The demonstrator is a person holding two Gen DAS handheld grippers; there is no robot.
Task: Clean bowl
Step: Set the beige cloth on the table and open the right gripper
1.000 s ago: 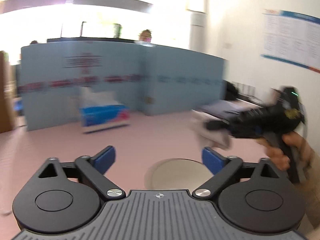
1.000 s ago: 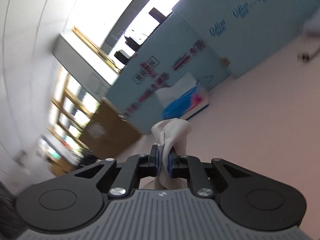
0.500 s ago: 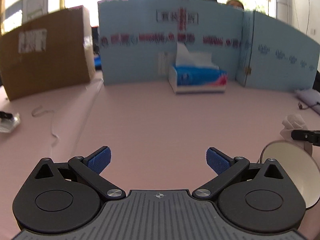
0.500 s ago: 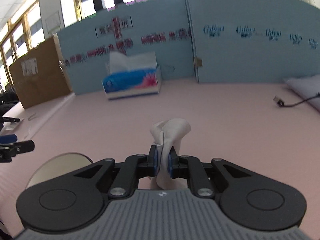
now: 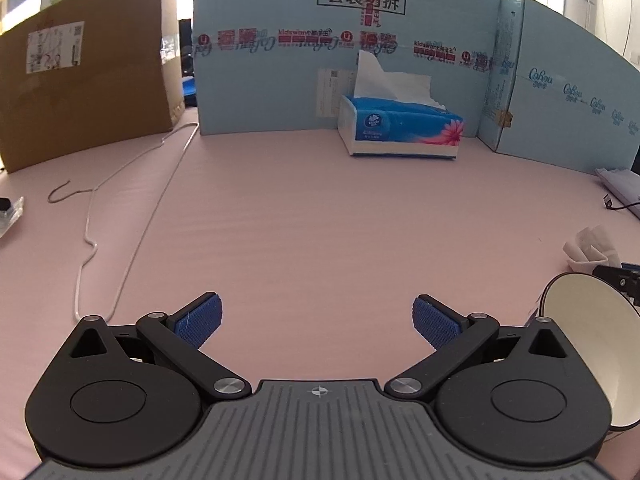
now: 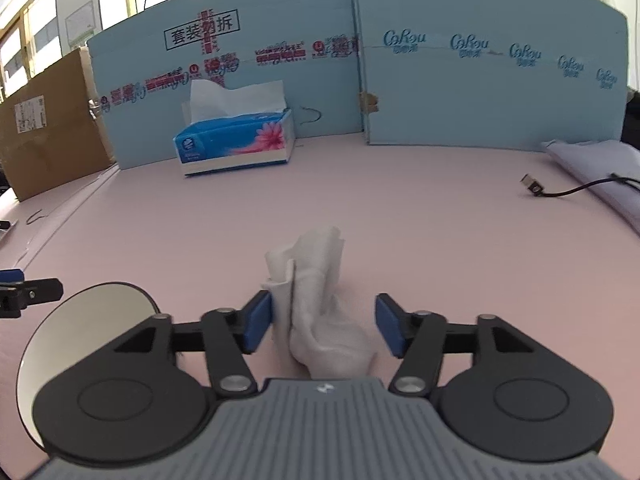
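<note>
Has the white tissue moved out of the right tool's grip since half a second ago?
Yes. The right tool has just opened; the tissue now stands loose on the pink table.

Bright, even daylight from windows [image 6: 32,40] behind the blue partition [image 5: 344,60], blown out to white at upper left and along the top edge. Soft, faint shadows only on the pink surface [image 5: 320,220]. Sharp in both views, no motion blur. Strong fisheye bending: partition top bowed, corners darkened. Slight softness on the cardboard box [image 6: 44,128] at far left.

Both grippers [image 5: 318,318] [image 6: 323,326] agape (right just opened).
</note>
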